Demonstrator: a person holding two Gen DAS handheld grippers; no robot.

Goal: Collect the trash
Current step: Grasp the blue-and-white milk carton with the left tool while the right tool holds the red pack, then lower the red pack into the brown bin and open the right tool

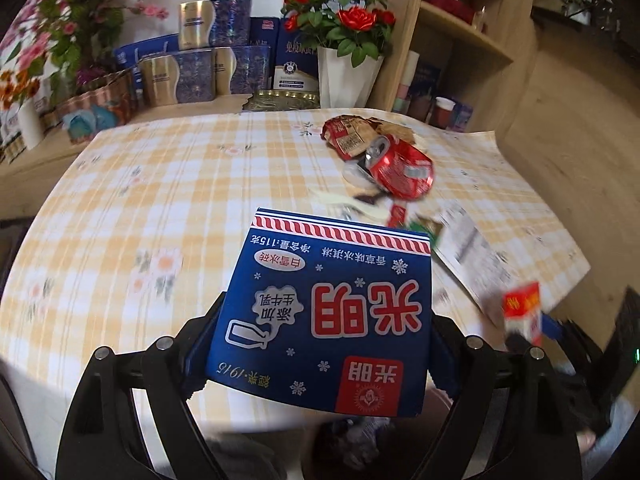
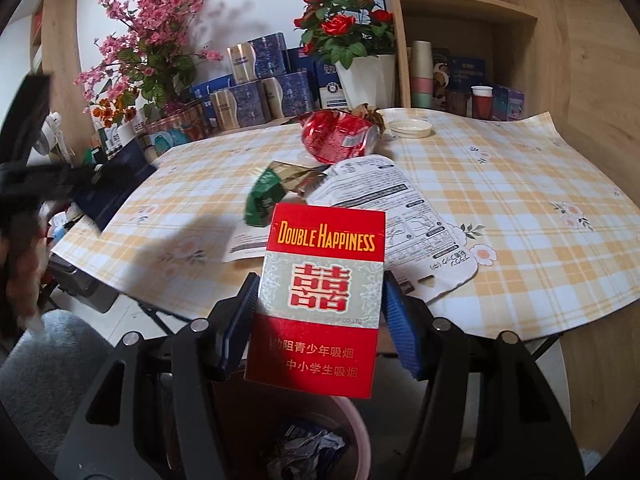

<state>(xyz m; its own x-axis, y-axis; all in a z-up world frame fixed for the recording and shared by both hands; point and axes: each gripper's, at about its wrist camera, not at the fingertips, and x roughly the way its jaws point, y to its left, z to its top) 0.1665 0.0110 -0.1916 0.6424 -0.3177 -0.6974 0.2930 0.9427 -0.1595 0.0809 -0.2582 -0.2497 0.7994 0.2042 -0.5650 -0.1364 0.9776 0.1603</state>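
The left gripper (image 1: 320, 344) is clenched on a blue ice-cream carton (image 1: 324, 312), whose two side edges sit against the blue pads so that its printed face looks up at the left wrist camera; the print reads upside down, with large red Chinese characters, "1915" and "115" among smaller Chinese text. The right gripper (image 2: 320, 312) grasps a red cigarette pack (image 2: 320, 300) by its long edges, upright between the pads, lettered "DOUBLE HAPPINESS" in yellow above a red double-happiness character and white Chinese lines lower down. Just below the pack, off the table's near edge, stands a pink-rimmed bin (image 2: 352, 432) with crumpled wrappers inside. Beyond both held things lies the table (image 2: 520, 208) under a yellow checked cloth with small flowers. On it, a green wrapper (image 2: 264, 200) lies beside a flattened white printed carton (image 2: 384, 216); farther off is a crushed red can (image 2: 340, 136), with a white lid (image 2: 410, 127) near it. At the back stand blue and gold boxes (image 2: 260, 92), a white pot of red roses (image 2: 352, 40) and pink blossoms (image 2: 152, 32).
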